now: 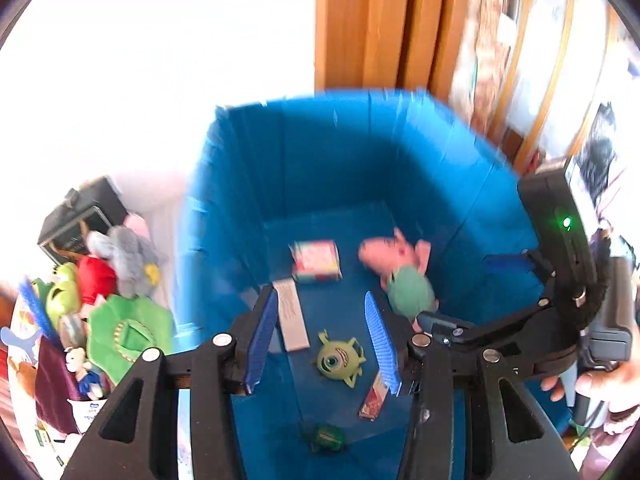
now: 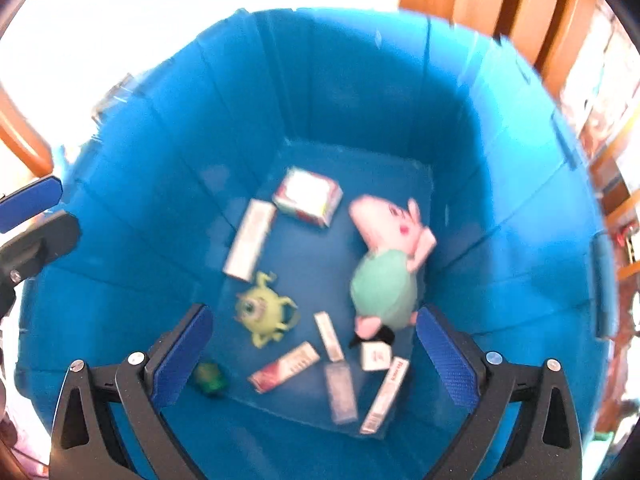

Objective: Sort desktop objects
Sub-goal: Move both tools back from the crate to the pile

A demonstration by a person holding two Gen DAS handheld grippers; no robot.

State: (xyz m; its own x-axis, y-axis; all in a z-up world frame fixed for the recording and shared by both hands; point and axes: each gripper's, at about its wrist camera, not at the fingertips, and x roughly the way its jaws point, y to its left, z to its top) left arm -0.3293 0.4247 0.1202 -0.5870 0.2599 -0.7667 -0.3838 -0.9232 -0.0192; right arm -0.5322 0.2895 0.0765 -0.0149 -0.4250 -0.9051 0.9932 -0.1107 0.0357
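A deep blue bin (image 2: 340, 80) fills both views. On its floor lie a pink pig plush in a green dress (image 2: 384, 264), a green one-eyed monster toy (image 2: 264, 312), a white and pink carton (image 2: 308, 196), a long white box (image 2: 250, 240), a small dark green toy (image 2: 210, 376) and several small packets. My right gripper (image 2: 316, 360) hangs above them, open wide and empty. My left gripper (image 1: 322, 340) is also over the bin (image 1: 340, 160), open, with nothing between its pads. The monster toy (image 1: 340, 360) and pig plush (image 1: 404, 276) lie far below it.
A heap of plush toys (image 1: 100, 292) sits outside the bin on the left. Wooden furniture (image 1: 380, 20) stands behind the bin. The right gripper's black housing (image 1: 560, 232) and a person's hand (image 1: 600, 384) are at the bin's right edge.
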